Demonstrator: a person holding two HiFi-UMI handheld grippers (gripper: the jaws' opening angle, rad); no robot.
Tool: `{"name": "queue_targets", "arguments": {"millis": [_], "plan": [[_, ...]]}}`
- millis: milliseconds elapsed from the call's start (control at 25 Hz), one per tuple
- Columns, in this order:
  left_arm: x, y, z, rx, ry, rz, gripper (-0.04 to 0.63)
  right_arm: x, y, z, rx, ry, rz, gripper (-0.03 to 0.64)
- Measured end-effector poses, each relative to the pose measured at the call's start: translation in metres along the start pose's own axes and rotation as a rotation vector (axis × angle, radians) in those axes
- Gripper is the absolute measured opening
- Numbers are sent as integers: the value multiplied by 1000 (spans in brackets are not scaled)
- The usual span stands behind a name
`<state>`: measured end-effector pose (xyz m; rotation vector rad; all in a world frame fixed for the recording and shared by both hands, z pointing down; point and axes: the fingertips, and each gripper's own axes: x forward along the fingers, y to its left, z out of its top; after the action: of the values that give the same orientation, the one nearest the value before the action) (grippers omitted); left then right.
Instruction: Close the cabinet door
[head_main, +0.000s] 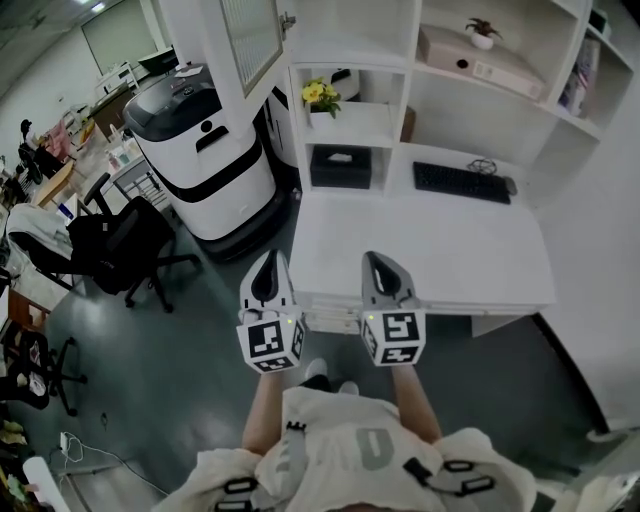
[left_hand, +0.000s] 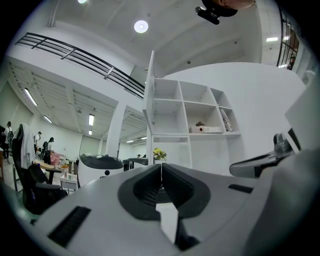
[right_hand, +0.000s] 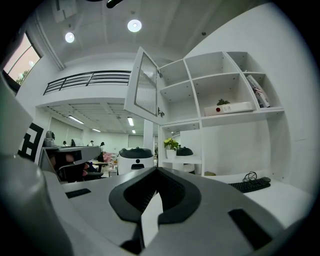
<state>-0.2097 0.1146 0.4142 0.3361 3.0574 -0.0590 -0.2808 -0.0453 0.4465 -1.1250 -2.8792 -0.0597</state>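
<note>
Where the head view looks down, cabinet door: swung wide open at upper left, its glass-panelled leaf standing out from the white shelf unit, above a white-and-black machine.
Head view, left gripper: held level in front of the person, over the floor just off the near left corner of the desk, well apart from the door.
Head view, right gripper: beside the left one, its tip over the desk's near edge.
Head view, desk and shelves: a keyboard lies at the back of the desk; yellow flowers stand on a shelf over a black box.
Left gripper view, jaws: pressed together, nothing between them.
Left gripper view, cabinet door: seen almost edge-on, straight ahead above the jaws and far from them.
Right gripper view, jaws: fully closed and empty.
Right gripper view, cabinet door: up and left of centre, ribbed pane facing out, open, not touched by either gripper.
</note>
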Motion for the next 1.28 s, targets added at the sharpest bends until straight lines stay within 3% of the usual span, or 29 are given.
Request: {"name": "queue_targets", "arguments": {"millis": [440, 720, 840, 960, 1280], "plan": [[29, 3, 3, -9, -1, -17, 6, 17, -22, 5, 27, 5, -69, 3], [43, 5, 5, -5, -6, -48, 6, 29, -18, 7, 46, 4, -28, 14], [46, 11, 5, -6, -7, -49, 6, 35, -13, 3, 59, 16, -8, 133], [50, 14, 2, -8, -6, -55, 6, 42, -10, -7, 90, 50, 18, 206], [60, 30, 12, -10, -3, -50, 6, 61, -1, -30, 135, 189, 65, 253]]}}
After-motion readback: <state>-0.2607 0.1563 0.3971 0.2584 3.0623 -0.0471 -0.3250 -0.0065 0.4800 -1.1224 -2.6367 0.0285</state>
